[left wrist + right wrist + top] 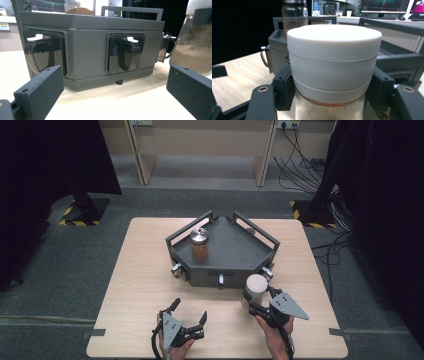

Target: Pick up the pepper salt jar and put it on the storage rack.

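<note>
Two jars show from my high view: a metal-capped jar (199, 244) stands on the dark rack (235, 262), and a white-lidded jar (255, 290) sits just in front of the rack's near right corner, gripped by the right gripper (259, 301), while the left gripper (189, 312) rests on the surface (135, 285) with its fingers open and empty. My left gripper view adds the rack's front scoops (127, 53), unseen from above. My right gripper view has the fingers (284, 86) clamped below the smooth white lid (333, 56), brownish powder behind clear glass.
</note>
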`<state>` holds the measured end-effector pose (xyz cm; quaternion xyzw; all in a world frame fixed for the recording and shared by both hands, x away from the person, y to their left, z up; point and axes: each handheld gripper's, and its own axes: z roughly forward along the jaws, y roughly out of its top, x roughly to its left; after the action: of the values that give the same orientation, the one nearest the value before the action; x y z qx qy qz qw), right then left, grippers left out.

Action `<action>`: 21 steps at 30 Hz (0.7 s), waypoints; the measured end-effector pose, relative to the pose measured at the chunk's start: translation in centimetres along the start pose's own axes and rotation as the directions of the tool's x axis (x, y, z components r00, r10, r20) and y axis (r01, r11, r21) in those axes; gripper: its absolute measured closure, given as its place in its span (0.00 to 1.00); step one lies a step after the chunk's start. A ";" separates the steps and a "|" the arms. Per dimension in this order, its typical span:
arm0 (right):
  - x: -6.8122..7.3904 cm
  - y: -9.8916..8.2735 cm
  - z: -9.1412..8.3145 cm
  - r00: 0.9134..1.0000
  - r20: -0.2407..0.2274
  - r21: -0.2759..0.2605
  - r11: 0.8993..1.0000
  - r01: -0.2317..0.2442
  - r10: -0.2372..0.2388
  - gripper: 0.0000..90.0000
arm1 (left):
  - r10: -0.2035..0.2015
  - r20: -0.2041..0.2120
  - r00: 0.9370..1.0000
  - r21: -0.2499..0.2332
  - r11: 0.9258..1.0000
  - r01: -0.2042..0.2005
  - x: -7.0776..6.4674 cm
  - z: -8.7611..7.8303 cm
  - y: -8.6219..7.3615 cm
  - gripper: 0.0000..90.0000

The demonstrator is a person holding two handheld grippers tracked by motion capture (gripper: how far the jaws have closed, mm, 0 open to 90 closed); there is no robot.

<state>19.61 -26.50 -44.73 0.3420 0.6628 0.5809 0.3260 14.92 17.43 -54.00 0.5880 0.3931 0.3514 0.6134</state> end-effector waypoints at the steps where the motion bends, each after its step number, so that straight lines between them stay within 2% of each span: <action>1: -0.1 0.2 0.0 1.000 -0.004 -0.001 1.000 -0.001 0.001 0.39 | -0.001 0.000 1.000 0.001 1.000 0.001 0.0 0.0 0.0 0.01; 21: -0.8 6.7 1.4 0.997 -0.076 -0.010 1.000 0.001 -0.001 0.39 | -0.002 0.002 1.000 0.001 1.000 0.002 0.0 0.0 0.0 0.01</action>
<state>21.68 -25.76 -38.19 0.3176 0.6720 0.5967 0.3024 14.95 17.47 -53.99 0.5882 0.3931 0.3500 0.6140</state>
